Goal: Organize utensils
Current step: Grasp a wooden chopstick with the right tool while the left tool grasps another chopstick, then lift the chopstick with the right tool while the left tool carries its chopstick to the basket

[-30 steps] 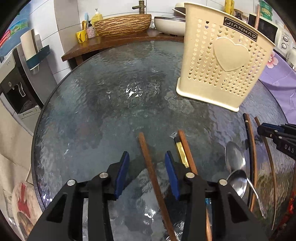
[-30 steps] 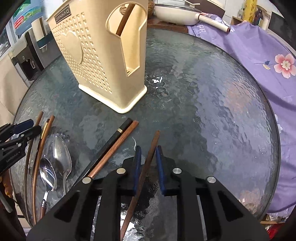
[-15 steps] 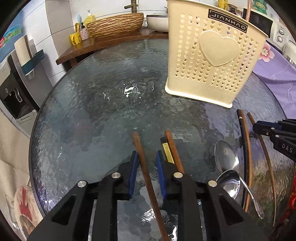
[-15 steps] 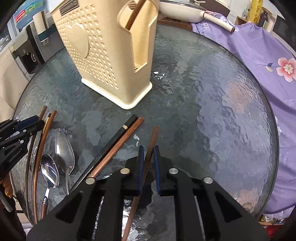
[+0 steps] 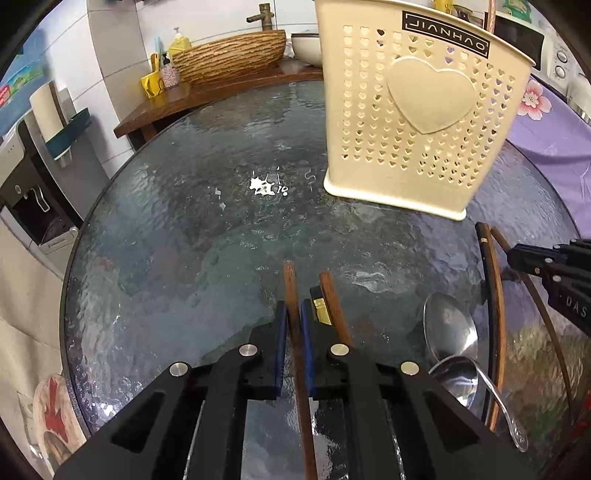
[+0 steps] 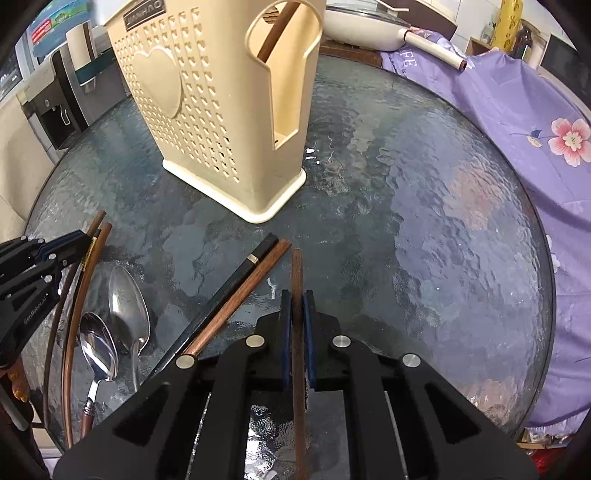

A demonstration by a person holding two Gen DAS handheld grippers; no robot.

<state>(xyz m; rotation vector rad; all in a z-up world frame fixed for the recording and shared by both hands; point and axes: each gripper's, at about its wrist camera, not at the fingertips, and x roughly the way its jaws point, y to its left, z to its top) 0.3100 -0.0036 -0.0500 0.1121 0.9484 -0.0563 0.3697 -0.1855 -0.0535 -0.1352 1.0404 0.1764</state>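
**A:** What have the jaws got?

**B:** The left gripper [image 5: 292, 334] is clamped on a brown wooden chopstick [image 5: 295, 332]; both blue pads press its sides. The right gripper [image 6: 296, 332] is likewise closed tight on another brown chopstick [image 6: 297, 332], which runs straight out between the pads.

**A:** And where does that sit against the cream utensil holder [image 5: 417, 122]?

**B:** Both grips are on the near side of the holder, out on the round glass table [image 5: 184, 240]. Just beside the left jaws, on the holder's side, lie a black chopstick with a gold band [image 5: 318, 308] and a second brown one [image 5: 334, 310]. Further toward the table edge rest two metal spoons [image 5: 448, 332], bowls close together, and past them a curved pair of sticks, one dark, one brown [image 5: 493, 295].

**A:** Anything inside the holder?

**B:** Through the arched cut-out in its narrow side a brown stick [image 6: 275, 31] leans; how deep it goes I can't make out. Behind the holder a purple flowered cloth [image 6: 517, 122] drapes the far edge of the table.
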